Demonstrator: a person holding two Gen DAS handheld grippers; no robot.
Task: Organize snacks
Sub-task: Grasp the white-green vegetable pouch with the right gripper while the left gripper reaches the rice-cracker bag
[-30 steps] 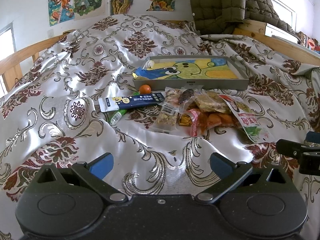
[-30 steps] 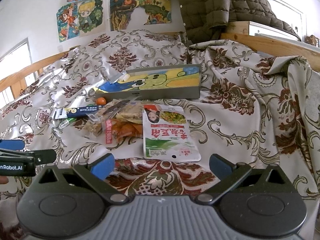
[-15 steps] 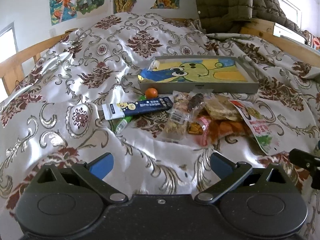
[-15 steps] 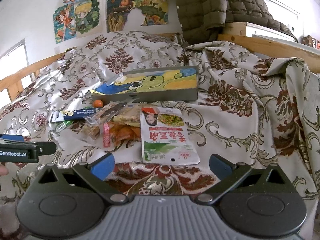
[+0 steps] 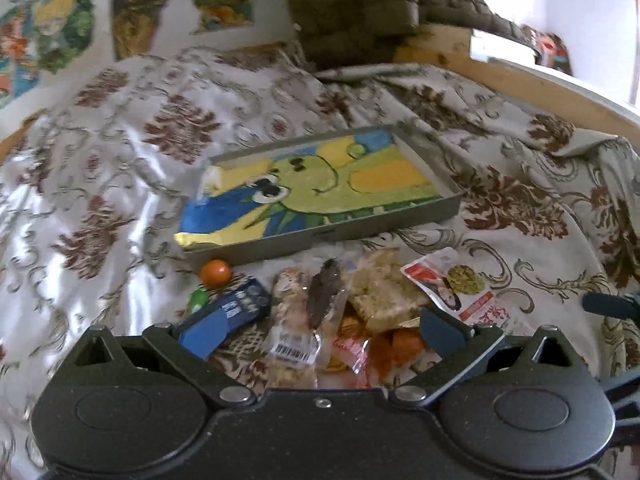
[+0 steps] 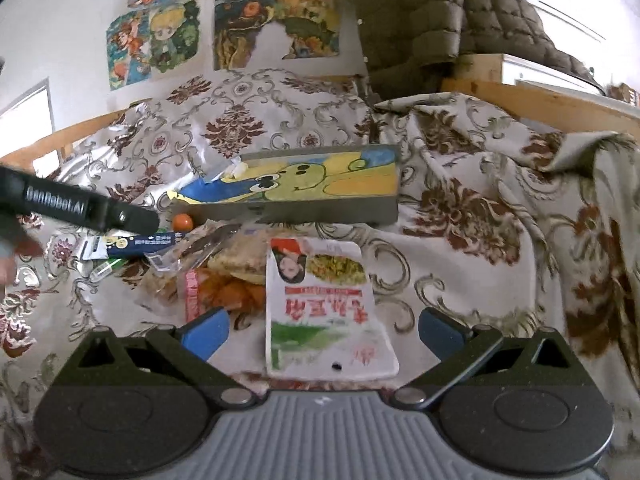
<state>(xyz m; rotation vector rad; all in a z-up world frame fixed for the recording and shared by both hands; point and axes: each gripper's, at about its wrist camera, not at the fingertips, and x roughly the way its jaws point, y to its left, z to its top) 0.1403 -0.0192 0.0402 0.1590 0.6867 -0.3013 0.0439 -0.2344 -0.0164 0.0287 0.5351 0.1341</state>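
A grey tray (image 5: 448, 216) with a cartoon liner lies on the bedspread; it also shows in the right wrist view (image 6: 320, 210). In front of it lie several snacks: a small orange (image 5: 216, 273), a blue packet (image 5: 240, 306), a clear nut bar (image 5: 294, 320), a rice cake pack (image 5: 384, 292), an orange snack bag (image 5: 396, 346) and a white-and-red pouch (image 6: 324, 304). My left gripper (image 5: 320, 326) is open, low over the nut bar and snack pile. My right gripper (image 6: 320, 330) is open over the pouch's near end.
A wooden bed frame (image 5: 520, 80) runs along the right. A brown quilted jacket (image 6: 432, 20) hangs at the back. Posters (image 6: 160, 40) are on the wall. The left gripper's finger (image 6: 80, 208) crosses the right wrist view at the left.
Both grippers have moved forward towards the snacks. The left one now sits right over the pile; the right one has closed in on the pouch. Both stay open.
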